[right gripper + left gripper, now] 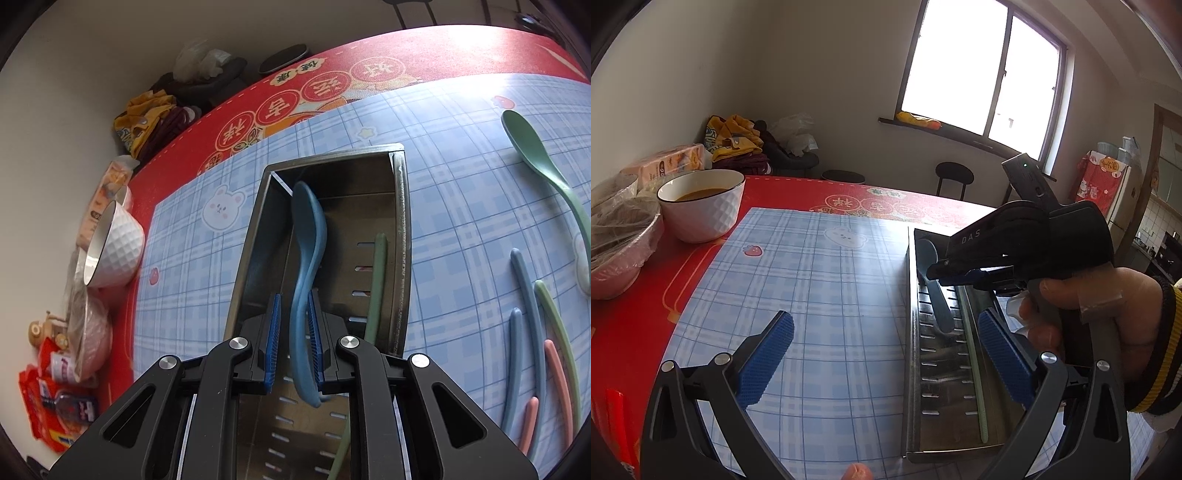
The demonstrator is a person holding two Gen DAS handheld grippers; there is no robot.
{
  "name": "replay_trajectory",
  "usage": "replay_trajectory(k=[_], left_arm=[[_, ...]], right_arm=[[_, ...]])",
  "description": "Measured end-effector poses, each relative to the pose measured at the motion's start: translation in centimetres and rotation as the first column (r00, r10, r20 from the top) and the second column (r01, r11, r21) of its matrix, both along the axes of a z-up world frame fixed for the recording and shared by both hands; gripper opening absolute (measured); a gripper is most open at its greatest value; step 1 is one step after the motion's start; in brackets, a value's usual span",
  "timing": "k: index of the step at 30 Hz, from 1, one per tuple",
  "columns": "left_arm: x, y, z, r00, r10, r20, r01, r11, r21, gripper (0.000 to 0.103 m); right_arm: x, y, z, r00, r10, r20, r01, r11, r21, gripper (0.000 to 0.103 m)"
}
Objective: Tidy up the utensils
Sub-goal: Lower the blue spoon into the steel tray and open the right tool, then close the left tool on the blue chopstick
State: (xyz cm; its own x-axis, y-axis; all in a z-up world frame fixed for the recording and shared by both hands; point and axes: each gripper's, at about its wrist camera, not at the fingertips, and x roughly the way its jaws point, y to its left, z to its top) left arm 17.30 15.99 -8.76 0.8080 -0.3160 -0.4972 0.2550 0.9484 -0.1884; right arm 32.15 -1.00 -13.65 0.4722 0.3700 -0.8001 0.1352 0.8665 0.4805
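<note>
A slotted steel utensil holder (400,229) lies on its side on the blue checked mat. My right gripper (294,339) is over its open side; its blue pads stand loosely around the handle of a blue spoon (308,236) that lies inside, with a gap on the left pad. A green chopstick (376,280) also lies inside. In the left wrist view the holder (916,332) holds the blue spoon (936,291) and the green chopstick (975,369). My left gripper (886,354) is open and empty, left of the holder. A green spoon (532,155) and several chopsticks (532,325) lie on the mat at right.
A white bowl of brown liquid (701,203) and a wrapped pink bowl (617,251) stand at the table's left on the red cloth (812,192). Snack packets (51,402) lie by the left edge. Stools (953,177) and a clothes pile stand beyond the table.
</note>
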Motion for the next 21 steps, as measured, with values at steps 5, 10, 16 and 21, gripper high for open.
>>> replay_trajectory(k=[5, 10, 16, 21], left_arm=[[-0.3, 1.0, 0.4, 0.999, 0.049, 0.018, -0.048, 0.998, -0.028, 0.097], [-0.3, 1.8, 0.7, 0.996, 0.082, 0.021, -0.08, 0.995, -0.063, 0.097], [-0.4, -0.2, 0.5, 0.998, 0.046, 0.033, -0.047, 0.998, 0.035, 0.097], [-0.4, -0.5, 0.3, 0.998, 0.041, 0.051, -0.043, 0.998, 0.046, 0.096]], right_arm=[[-0.5, 0.2, 1.2, 0.995, 0.075, 0.062, -0.074, 0.997, -0.011, 0.017], [-3.6, -0.9, 3.6, 0.949, 0.198, 0.247, -0.159, 0.972, -0.171, 0.05], [-9.5, -6.3, 5.1, 0.854, 0.287, 0.435, -0.19, 0.949, -0.253, 0.063], [-14.5, -11.9, 4.6, 0.829, 0.246, 0.503, -0.156, 0.964, -0.214, 0.085]])
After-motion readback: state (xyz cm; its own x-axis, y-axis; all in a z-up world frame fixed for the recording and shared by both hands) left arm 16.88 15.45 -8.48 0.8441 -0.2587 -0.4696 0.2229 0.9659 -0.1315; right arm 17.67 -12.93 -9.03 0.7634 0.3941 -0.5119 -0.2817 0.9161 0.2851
